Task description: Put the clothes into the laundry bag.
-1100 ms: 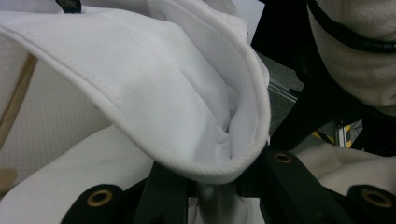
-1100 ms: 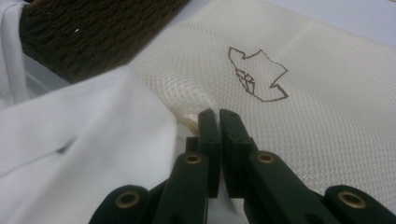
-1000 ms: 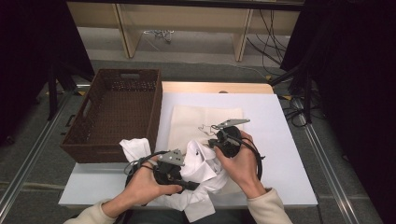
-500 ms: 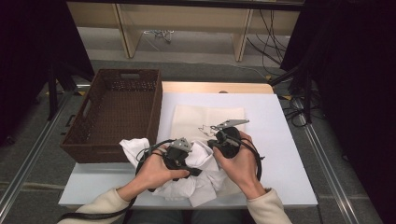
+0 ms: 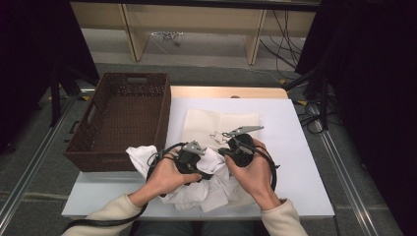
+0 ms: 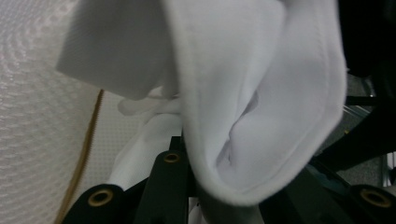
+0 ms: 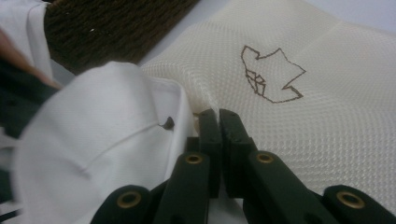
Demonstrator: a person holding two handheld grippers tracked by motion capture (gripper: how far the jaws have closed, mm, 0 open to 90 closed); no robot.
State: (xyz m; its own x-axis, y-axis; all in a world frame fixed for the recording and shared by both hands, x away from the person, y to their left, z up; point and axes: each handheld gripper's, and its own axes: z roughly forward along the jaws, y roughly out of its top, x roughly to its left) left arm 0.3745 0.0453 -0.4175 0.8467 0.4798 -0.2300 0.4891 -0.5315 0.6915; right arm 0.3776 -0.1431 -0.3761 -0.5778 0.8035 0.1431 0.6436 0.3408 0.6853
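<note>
A crumpled white shirt (image 5: 206, 189) lies at the table's near edge, partly on a cream cloth (image 5: 221, 125) with a brown leaf outline (image 7: 271, 77). My left gripper (image 5: 206, 162) is shut on a fold of the shirt (image 6: 252, 116), which drapes over its jaws and hides the tips. Just to its right, my right gripper (image 5: 222, 151) points left. Its jaws (image 7: 218, 114) are pressed together at the shirt's buttoned edge (image 7: 116, 140), over the cream cloth (image 7: 327, 130). The two grippers are close together, each held in a hand.
A brown wicker basket (image 5: 118, 152) stands on the table's left side, touching the shirt's left end. The white table top (image 5: 295, 147) stretches right of the cream cloth. Shelf legs and cables lie beyond the far edge.
My left gripper has moved away from the near edge and to the right, bringing its bunch of shirt up beside the right gripper. The right gripper has stayed put.
</note>
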